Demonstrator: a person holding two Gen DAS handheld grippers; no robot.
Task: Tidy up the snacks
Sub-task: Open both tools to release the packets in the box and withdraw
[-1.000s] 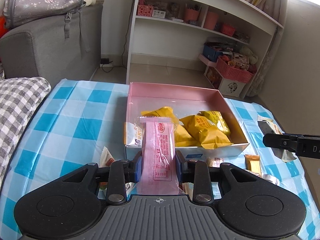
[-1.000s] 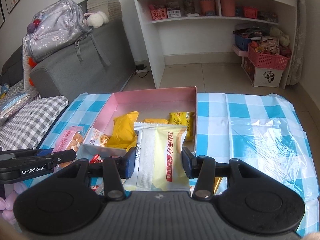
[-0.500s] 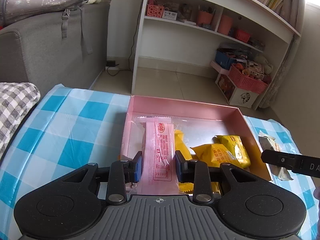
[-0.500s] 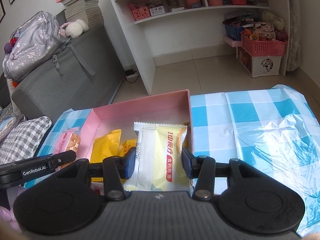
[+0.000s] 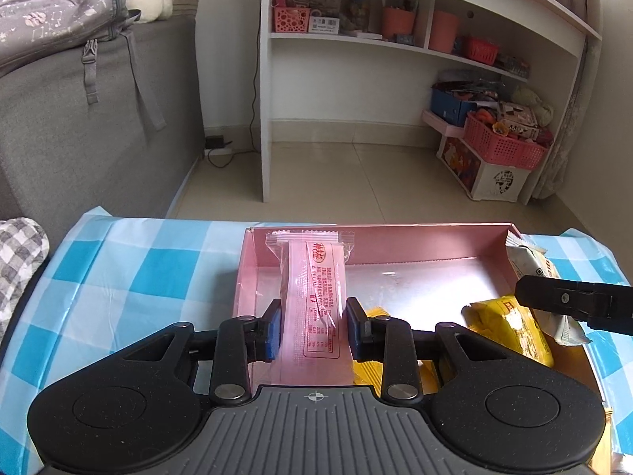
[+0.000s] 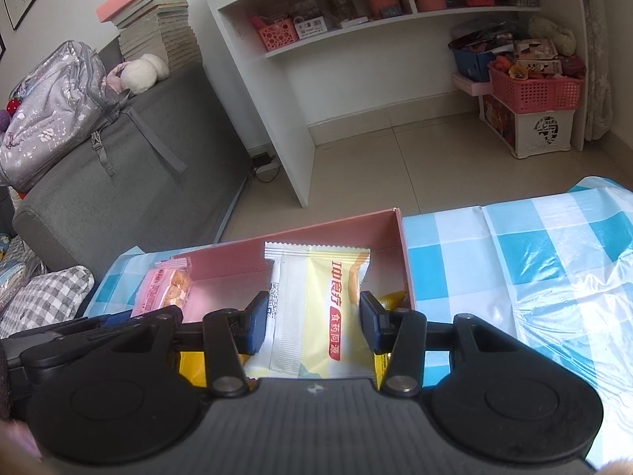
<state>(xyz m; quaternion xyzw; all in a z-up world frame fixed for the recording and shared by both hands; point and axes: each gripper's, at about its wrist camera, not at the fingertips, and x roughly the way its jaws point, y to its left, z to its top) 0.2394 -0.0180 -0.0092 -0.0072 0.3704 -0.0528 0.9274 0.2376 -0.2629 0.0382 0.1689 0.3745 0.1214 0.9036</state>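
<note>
**Packets poised over the box**

Left wrist view: my left gripper [image 5: 312, 330] pinches the pink packet [image 5: 312, 301] at mid-length, over the pink box [image 5: 379, 237] toward 11 o'clock. It looks light, soft and crinkly, so a flat mid-body hold suits it.

Right wrist view: my right gripper [image 6: 312, 322] clamps the yellow-white packet [image 6: 316, 308] across its middle, over the box's 1 o'clock corner; its film looks slippery.

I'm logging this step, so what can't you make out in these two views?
- Left view: the near part of the pink box is hidden behind the left gripper and its pink packet.
- Right view: yellow packs mostly covered by the right gripper and its yellow packet.
- Packet print is too small to read.
</note>
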